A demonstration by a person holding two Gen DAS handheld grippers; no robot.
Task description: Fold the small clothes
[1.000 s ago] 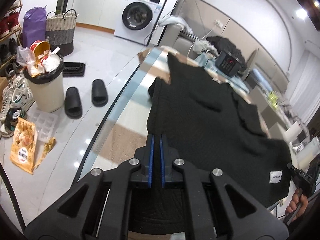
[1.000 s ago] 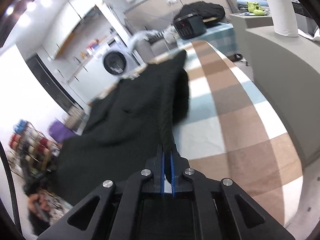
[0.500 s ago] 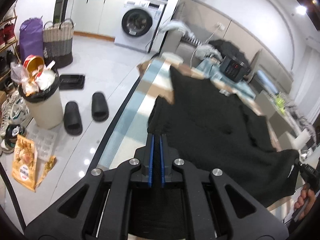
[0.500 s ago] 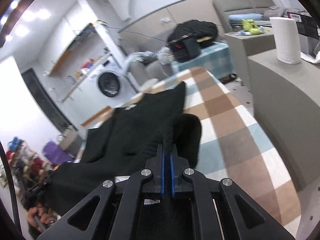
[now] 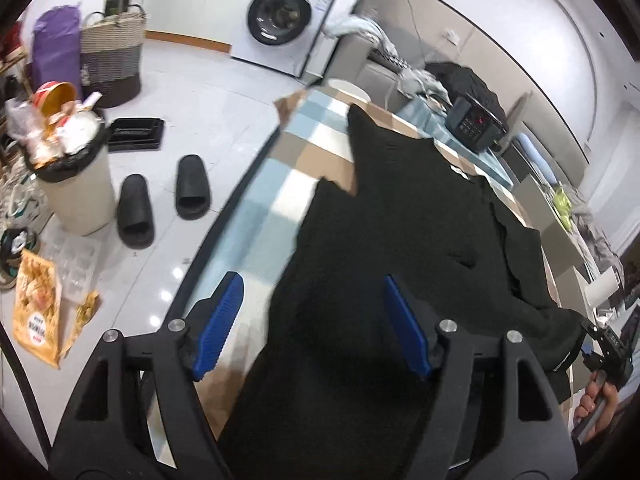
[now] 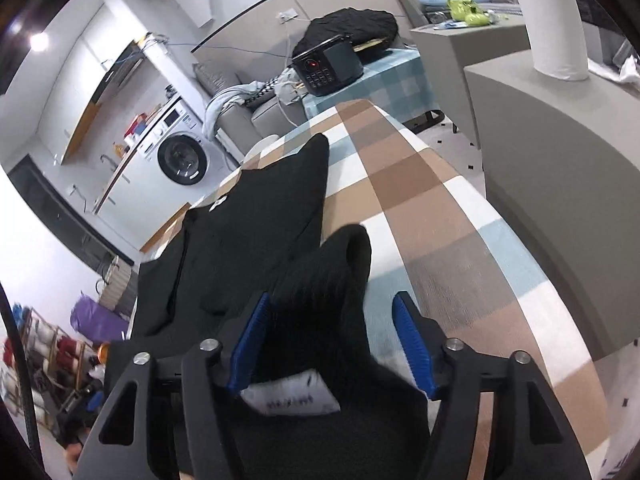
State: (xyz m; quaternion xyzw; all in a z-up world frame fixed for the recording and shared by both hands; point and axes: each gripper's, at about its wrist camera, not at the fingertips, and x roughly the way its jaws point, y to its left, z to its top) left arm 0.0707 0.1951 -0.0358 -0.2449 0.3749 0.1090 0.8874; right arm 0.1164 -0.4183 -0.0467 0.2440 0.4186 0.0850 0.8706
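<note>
Left wrist view, far left of the jaws: overfull trash bin (image 5: 76, 184), snack bag (image 5: 34, 312) on the floor, two black slippers (image 5: 164, 204) closer to the jaws, washing machine (image 5: 286, 20) far ahead. Left gripper (image 5: 312, 320) has its jaws spread wide, blue pads (image 5: 218, 322) clear of the fabric. Black garment (image 5: 400, 248) lies between and ahead of the jaws, spread over the checkered tablecloth (image 5: 280, 184), a bare strip of cloth by the left pad. Right of the jaws: black appliance (image 5: 474, 126) far ahead, the garment's far corner near a hand low at the frame edge.

Right wrist view, left of the jaws: washing machine (image 6: 182, 156), shelves low at the edge. Right gripper (image 6: 332, 344) also has its jaws spread, gripping nothing; the black garment (image 6: 256, 224) sits between them with a rolled fold (image 6: 348, 252) just ahead and a white label (image 6: 292, 396) by the left pad. Right of the jaws: bare checkered tablecloth (image 6: 460, 248), grey counter with paper towel roll (image 6: 554, 28).
</note>
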